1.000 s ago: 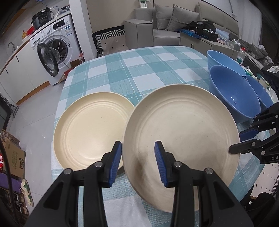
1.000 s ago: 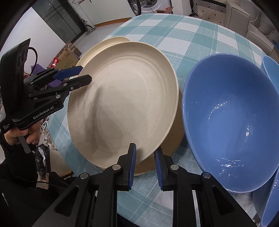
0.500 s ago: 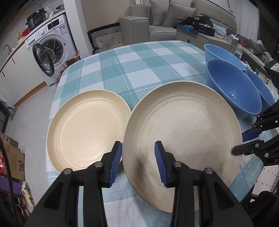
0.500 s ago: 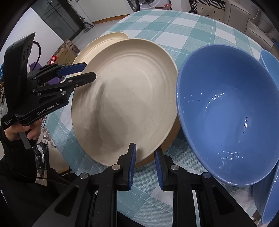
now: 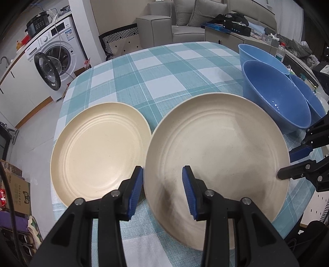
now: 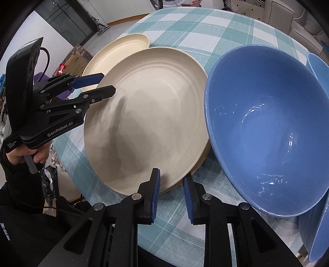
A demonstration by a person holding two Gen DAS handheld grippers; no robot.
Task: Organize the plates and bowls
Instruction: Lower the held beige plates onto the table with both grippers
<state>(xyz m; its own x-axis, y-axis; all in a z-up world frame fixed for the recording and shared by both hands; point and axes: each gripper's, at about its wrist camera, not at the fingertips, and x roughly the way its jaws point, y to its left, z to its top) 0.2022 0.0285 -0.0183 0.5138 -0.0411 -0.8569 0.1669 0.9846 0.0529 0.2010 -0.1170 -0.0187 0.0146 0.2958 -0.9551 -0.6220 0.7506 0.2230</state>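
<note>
So the big cream plate (image 5: 218,164) is the centre of everything here, sitting on the checked tablecloth (image 5: 160,82) near the table's front edge. Looks like there's another plate under it, since a darker rim (image 6: 202,158) peeks out on its bowl side. Just to its left is the second cream plate (image 5: 98,154), rims touching or very nearly, can't really tell which. On its other side is the nearest blue bowl (image 6: 269,131), tipped toward the plate with its rim hanging over the plate's edge. Two more blue bowls (image 5: 261,57) are bunched up behind that one.

The left gripper (image 5: 162,189) is over the plate's left rim, jaws spread wide with the rim between them, nothing pinched. The right gripper (image 6: 170,194) is at the plate's opposite edge, jaws parted a moderate amount and gripping nothing.

Way beyond the plate: a washing machine (image 5: 55,55) and a grey sofa (image 5: 185,18).
</note>
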